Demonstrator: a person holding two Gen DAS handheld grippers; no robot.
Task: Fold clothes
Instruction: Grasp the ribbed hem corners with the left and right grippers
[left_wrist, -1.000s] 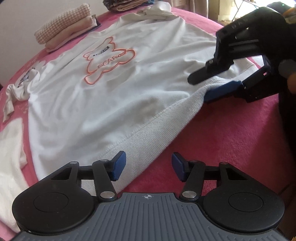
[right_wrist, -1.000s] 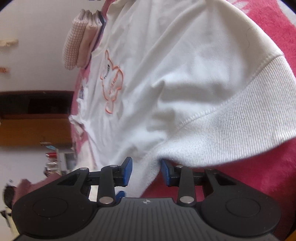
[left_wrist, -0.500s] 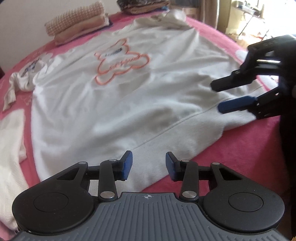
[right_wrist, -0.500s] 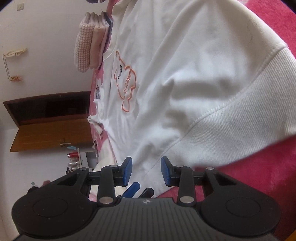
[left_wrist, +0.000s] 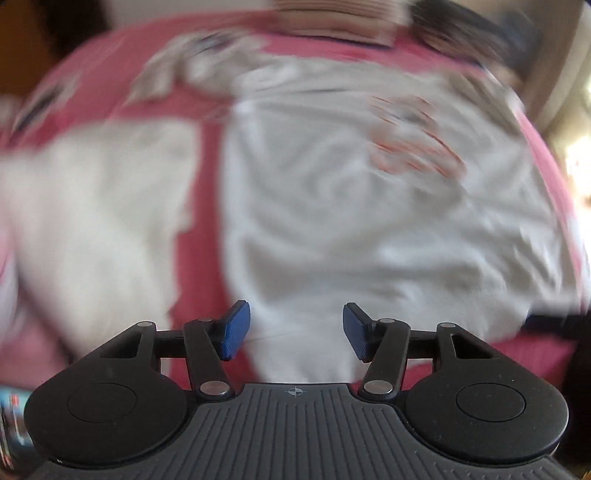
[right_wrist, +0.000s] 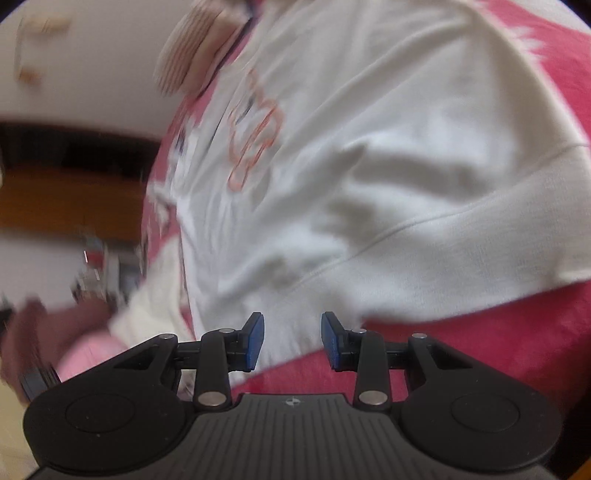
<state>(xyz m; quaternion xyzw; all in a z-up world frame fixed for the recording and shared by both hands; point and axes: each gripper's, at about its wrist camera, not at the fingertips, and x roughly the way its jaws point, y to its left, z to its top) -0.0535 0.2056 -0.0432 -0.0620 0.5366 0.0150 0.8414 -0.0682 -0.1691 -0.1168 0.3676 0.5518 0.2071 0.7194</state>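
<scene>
Where the white sweatshirt (right_wrist: 388, 155) lies spread on the pink bed cover (right_wrist: 480, 339), it fills the centre and right of the right wrist view, its ribbed hem toward the lower right of the frame and an orange outline print (right_wrist: 255, 133) at upper centre. Both views are motion-blurred, the left one heavily. Another white garment (left_wrist: 96, 221) lies at centre left of the left wrist view, apart from the sweatshirt by a strip of cover. Folded items (right_wrist: 195, 48) sit at the upper left of the right view. The left gripper (left_wrist: 295, 328) has its fingers wide, empty, above the sweatshirt's near edge. The right gripper (right_wrist: 291, 339) has its fingers moderately parted, gripping nothing, over the hem edge.
</scene>
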